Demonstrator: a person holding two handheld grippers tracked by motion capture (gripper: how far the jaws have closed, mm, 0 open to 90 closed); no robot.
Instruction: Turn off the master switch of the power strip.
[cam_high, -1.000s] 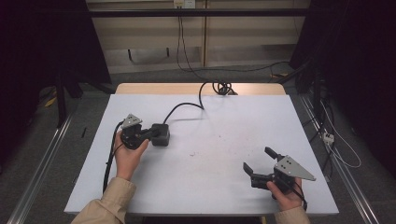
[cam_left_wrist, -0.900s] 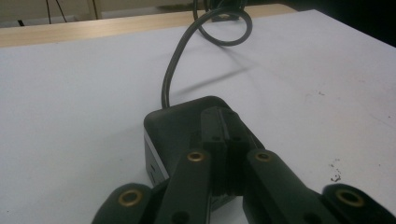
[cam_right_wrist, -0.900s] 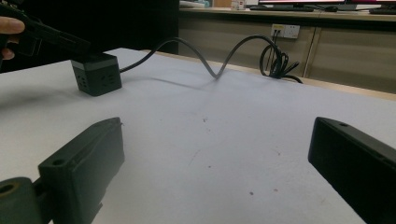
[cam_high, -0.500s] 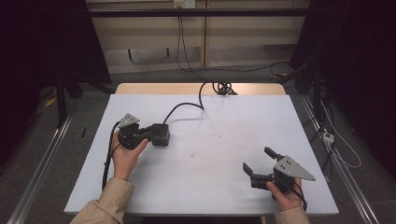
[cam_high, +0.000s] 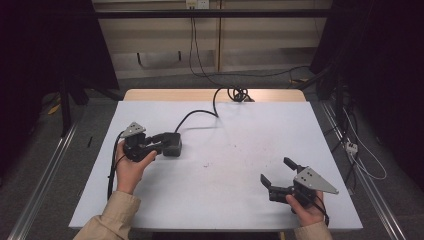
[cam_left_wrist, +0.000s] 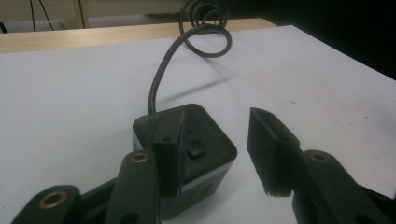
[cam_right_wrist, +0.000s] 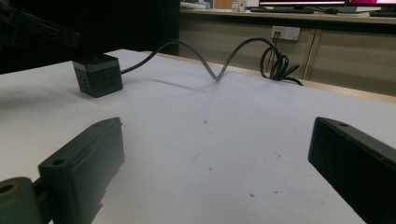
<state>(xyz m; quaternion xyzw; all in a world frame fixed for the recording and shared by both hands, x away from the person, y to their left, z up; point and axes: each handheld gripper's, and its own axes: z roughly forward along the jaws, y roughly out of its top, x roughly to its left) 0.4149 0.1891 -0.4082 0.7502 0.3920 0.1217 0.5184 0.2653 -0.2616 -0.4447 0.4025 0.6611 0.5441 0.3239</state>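
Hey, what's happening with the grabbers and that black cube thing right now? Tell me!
Left gripper open, one jaw on top of the black cube, other jaw beside it. Right gripper open, holding nothing, far across the table. Cube's cable trails to the far edge; nothing blocking.

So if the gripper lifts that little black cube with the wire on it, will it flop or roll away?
The black cube looks hard and boxy, so it probably stays stiff and won't roll on its flat faces. Its cable curves loosely across the table, so it will likely bend, trail behind and tug a little. The left gripper has its jaws apart around one corner, so the cube might twist when squeezed.
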